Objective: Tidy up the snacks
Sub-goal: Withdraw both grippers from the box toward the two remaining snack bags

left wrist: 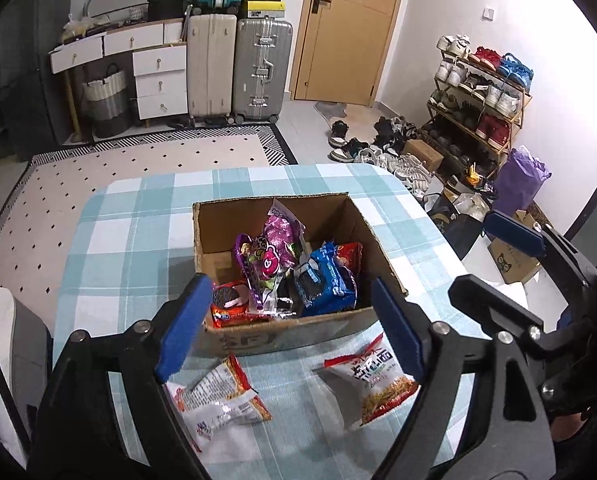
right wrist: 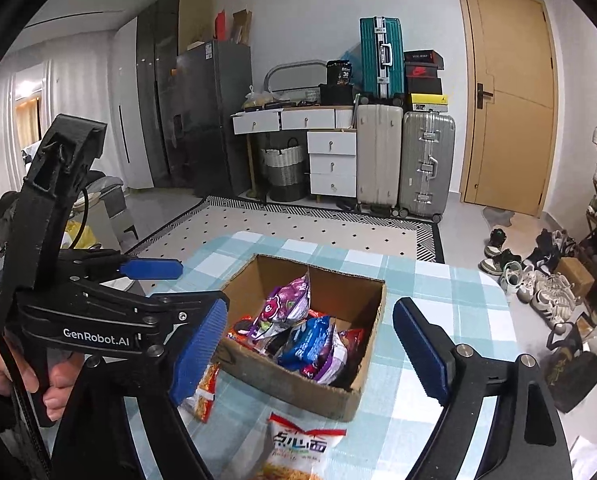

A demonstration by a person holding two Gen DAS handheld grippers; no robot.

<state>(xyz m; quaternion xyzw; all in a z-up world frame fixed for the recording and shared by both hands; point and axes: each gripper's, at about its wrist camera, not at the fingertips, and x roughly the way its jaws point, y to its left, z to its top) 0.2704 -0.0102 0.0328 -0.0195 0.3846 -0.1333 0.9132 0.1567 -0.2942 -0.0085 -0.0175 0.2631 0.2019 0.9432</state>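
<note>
An open cardboard box (left wrist: 286, 336) (right wrist: 290, 388) stands on the checked tablecloth (left wrist: 130, 240). It holds several snack packets, among them a purple one (left wrist: 274, 248), a blue biscuit packet (left wrist: 326, 280) (right wrist: 306, 344) and a red one (left wrist: 228, 304). On the cloth in front of the box lie a white-and-red packet (left wrist: 218, 400) and a noodle-snack packet (left wrist: 372, 380) (right wrist: 298, 452). My left gripper (left wrist: 289, 300) (right wrist: 182, 284) hovers open above the box's near edge, nothing between its blue pads. My right gripper (right wrist: 310, 308) (left wrist: 498, 264) hangs open and empty beside it, on the right.
A person's hand (right wrist: 2, 368) holds the left gripper's handle. Past the table's far edge lie a dotted rug (left wrist: 138, 168), suitcases (left wrist: 258, 72), white drawers (left wrist: 158, 76) and a door (left wrist: 350, 28). A shoe rack (left wrist: 482, 96), loose shoes and bags (left wrist: 518, 184) crowd the floor on the right.
</note>
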